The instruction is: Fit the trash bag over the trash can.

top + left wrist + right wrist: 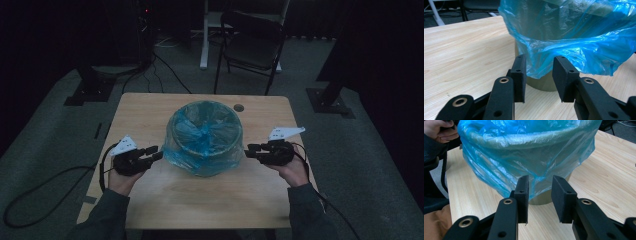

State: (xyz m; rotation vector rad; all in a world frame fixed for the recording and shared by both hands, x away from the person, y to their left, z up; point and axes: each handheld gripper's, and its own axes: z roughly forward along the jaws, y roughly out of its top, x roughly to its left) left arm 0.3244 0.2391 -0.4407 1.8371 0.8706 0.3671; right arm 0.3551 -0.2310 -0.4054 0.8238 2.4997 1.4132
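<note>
Flanking the bin (204,167) mid-table (150,200), blue liner bag (202,132) draped over its rim: left tongs (154,153) and right tongs (251,150) both stand apart, gripping nothing, film just ahead. My worry: the overhang looks loose, so a shallow pinch could tear it or drag the liner off.

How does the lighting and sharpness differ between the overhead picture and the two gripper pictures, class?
High view: dim and underexposed, the room almost black, the round bin lined with a blue plastic bag muted. Left gripper view: bright, wood grain of the pale wooden table crisp, pale sheen on the bag folds. Right gripper view: equally bright, the near black jaws slightly soft.
</note>
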